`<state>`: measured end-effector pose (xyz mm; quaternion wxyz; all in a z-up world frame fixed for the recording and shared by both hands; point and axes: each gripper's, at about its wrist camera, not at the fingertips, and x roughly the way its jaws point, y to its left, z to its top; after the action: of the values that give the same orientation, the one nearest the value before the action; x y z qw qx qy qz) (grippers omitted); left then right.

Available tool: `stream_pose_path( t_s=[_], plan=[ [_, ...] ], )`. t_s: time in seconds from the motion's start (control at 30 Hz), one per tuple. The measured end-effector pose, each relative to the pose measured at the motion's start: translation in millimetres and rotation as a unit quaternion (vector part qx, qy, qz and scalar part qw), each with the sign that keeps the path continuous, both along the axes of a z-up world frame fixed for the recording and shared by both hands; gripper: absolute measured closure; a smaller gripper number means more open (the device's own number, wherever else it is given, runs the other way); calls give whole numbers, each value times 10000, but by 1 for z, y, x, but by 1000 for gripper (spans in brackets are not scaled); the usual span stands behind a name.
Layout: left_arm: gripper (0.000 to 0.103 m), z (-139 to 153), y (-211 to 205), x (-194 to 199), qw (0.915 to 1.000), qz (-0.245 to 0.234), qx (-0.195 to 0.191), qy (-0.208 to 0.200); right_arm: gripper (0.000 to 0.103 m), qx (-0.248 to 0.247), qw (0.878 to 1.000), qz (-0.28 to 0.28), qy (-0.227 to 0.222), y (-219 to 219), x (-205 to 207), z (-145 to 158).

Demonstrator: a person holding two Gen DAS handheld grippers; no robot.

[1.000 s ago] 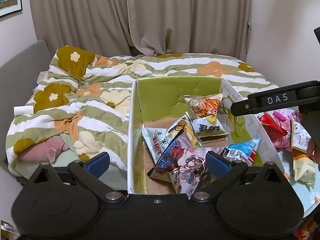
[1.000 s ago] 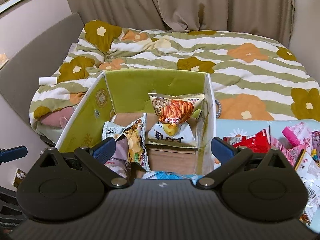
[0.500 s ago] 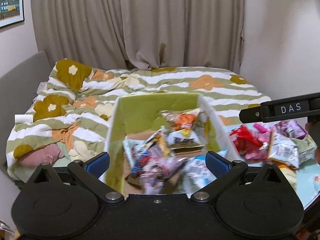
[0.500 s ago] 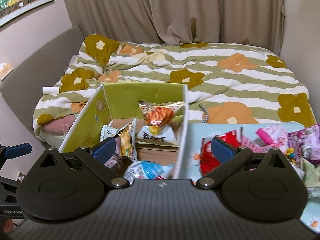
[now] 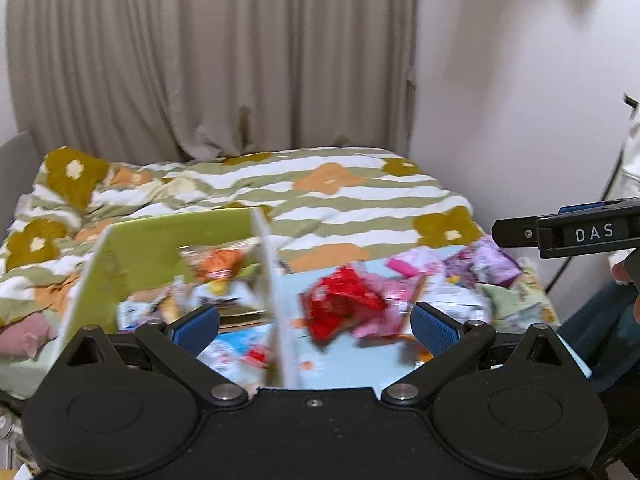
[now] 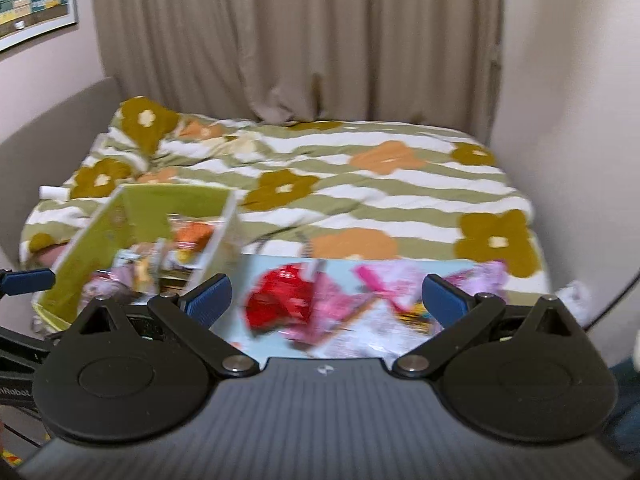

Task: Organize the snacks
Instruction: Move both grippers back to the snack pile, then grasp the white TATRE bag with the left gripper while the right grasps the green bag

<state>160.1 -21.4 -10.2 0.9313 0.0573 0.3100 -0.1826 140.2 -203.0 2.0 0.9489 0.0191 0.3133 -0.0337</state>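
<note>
Left wrist: left gripper (image 5: 314,326) spread wide, empty, above box (image 5: 160,236) wall | right gripper (image 6: 326,298) spread wide, empty | "DAS" legible, right edge.

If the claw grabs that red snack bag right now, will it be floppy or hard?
Probably floppy: the red snack bag looks crumpled and puffy, lying loose on the blue mat. It is likely light, so a push may slide it. Its shiny wrapper might slip. The picture is blurry, so this is a guess.
</note>
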Motion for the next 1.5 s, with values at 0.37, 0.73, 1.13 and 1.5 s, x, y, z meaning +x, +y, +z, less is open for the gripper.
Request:
stream_pose_path(
  t_s=[0.37,0.73,1.13,1.5],
  plan=[
    [0,-23,-108,-4,9973,-649,335,24,0,116,9991,-361,198,-114,-24,-26],
    [0,-89,-214,2,9766,-1181,1776,-263,0,431,9972,-225,567,-179,-6,-73],
    [0,-160,-259,41,9431,-1310,3031,-400,0,704,9930,-118,943,-199,26,-124],
    [6,-175,-257,74,9501,-1198,2879,70,0,823,9909,6,1068,-199,45,-142]
  ],
)
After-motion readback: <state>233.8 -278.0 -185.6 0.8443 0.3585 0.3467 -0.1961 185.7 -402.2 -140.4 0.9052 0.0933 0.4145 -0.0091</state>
